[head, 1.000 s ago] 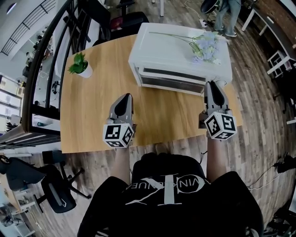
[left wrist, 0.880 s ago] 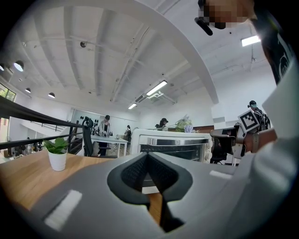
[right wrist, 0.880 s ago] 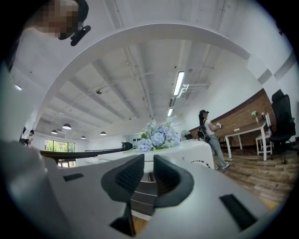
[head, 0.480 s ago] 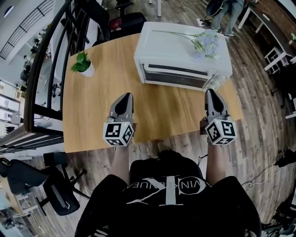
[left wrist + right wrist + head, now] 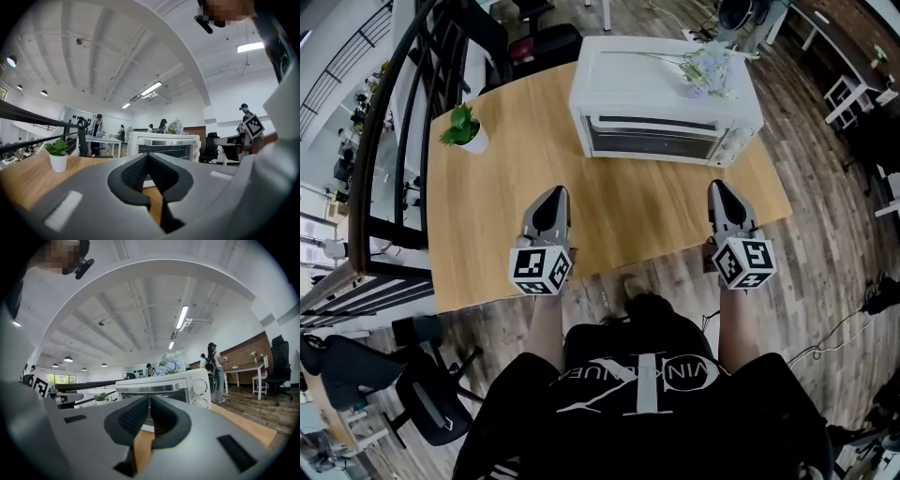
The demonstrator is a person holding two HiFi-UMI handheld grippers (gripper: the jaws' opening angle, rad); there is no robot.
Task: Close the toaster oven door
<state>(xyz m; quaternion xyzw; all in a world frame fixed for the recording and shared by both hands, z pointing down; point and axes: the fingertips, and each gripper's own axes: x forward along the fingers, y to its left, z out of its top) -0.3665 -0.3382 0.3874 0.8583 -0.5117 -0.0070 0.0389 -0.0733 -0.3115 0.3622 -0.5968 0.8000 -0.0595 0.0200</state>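
Finding: door point(image 5: 654, 139) of toaster oven point(image 5: 666, 84) sits flush, task judged done; left gripper point(image 5: 551, 194) and right gripper point(image 5: 716, 187) clenched empty, well short of it.

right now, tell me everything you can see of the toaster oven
The toaster oven is a white, boxy, metal-looking appliance standing upright at the far side of the wooden table, its front facing the person. Its dark glass door is shut, with a silvery handle bar along its top edge. Two round knobs sit at the front's right end. A spray of pale flowers lies on its top.
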